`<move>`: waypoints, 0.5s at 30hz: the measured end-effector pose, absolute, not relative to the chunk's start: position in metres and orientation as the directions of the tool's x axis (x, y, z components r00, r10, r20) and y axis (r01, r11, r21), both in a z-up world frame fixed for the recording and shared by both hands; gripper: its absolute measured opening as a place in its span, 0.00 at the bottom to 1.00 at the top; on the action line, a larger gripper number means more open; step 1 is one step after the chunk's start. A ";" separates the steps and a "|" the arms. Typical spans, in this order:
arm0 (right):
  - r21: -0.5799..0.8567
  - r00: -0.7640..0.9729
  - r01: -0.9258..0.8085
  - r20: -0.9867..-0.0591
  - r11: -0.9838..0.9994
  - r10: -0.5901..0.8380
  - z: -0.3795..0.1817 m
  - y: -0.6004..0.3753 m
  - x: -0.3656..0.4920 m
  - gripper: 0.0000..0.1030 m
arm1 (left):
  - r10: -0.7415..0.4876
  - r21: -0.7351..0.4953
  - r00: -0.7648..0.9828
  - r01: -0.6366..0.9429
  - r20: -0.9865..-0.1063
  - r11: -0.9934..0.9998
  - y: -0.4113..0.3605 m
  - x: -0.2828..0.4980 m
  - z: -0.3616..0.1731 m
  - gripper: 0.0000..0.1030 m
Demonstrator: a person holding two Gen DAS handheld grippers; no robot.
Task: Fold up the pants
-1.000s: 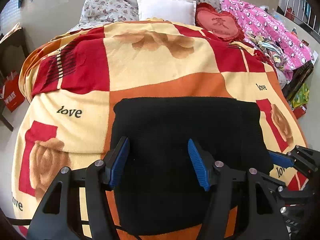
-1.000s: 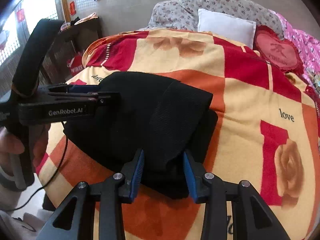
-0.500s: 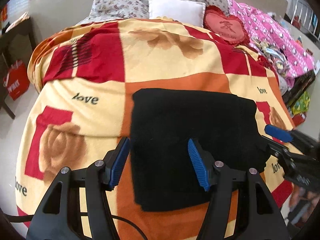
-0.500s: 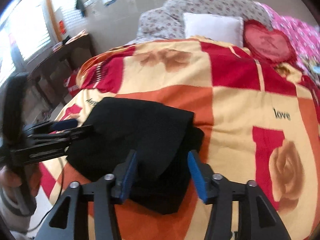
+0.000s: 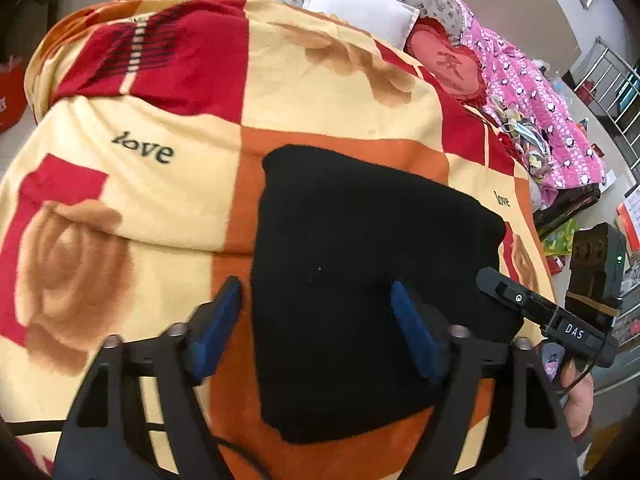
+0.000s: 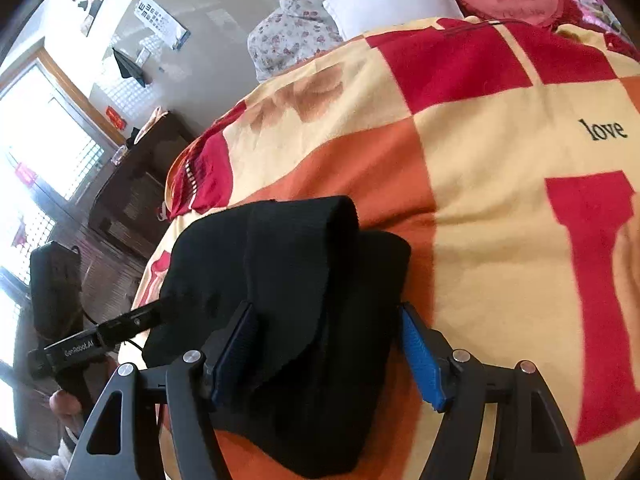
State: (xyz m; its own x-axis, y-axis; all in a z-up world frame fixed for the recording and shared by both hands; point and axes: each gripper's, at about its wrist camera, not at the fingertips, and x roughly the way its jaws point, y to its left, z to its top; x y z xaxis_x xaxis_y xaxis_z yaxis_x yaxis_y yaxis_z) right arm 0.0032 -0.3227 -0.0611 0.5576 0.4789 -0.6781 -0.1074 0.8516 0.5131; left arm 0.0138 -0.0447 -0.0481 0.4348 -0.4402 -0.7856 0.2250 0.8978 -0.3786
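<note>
The black pants (image 5: pixel 360 264) lie folded into a compact rectangle on the bed's patterned blanket (image 5: pixel 328 92). In the right wrist view the pants (image 6: pixel 296 288) show stacked layers with a ribbed top flap. My left gripper (image 5: pixel 316 320) is open and empty, hovering above the near part of the pants. My right gripper (image 6: pixel 324 344) is open with its jaws wide over the near end of the stack, gripping nothing. The right gripper's body also shows at the right of the left wrist view (image 5: pixel 552 312), and the left gripper's body at the left of the right wrist view (image 6: pixel 100 340).
A white pillow (image 5: pixel 360 4), a red heart cushion (image 5: pixel 448 64) and a pink quilt (image 5: pixel 536 92) lie at the head and right side of the bed. A dark wooden cabinet (image 6: pixel 132 196) stands beyond the bed's left side, by a bright window.
Both grippers have pulled back and turned, and the right jaws have opened wider. The pants stay folded in place on the blanket.
</note>
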 end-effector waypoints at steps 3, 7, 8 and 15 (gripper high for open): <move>0.517 0.567 -0.117 -0.666 0.848 0.485 -0.062 -0.320 0.005 0.69 | -0.452 -0.382 0.433 0.243 -0.780 0.892 -0.052 0.014 -0.053 0.82; 0.471 0.589 -0.150 -0.664 0.869 0.461 -0.055 -0.312 0.002 0.54 | -0.437 -0.347 0.436 0.273 -0.787 0.897 -0.066 0.012 -0.049 0.80; 0.460 0.593 -0.161 -0.662 0.873 0.458 -0.051 -0.311 0.001 0.52 | -0.438 -0.344 0.441 0.280 -0.783 0.896 -0.067 0.011 -0.045 0.75; 0.405 0.641 -0.209 -0.631 0.890 0.437 -0.016 -0.307 0.019 0.47 | -0.469 -0.346 0.476 0.326 -0.744 0.880 -0.074 0.026 -0.012 0.68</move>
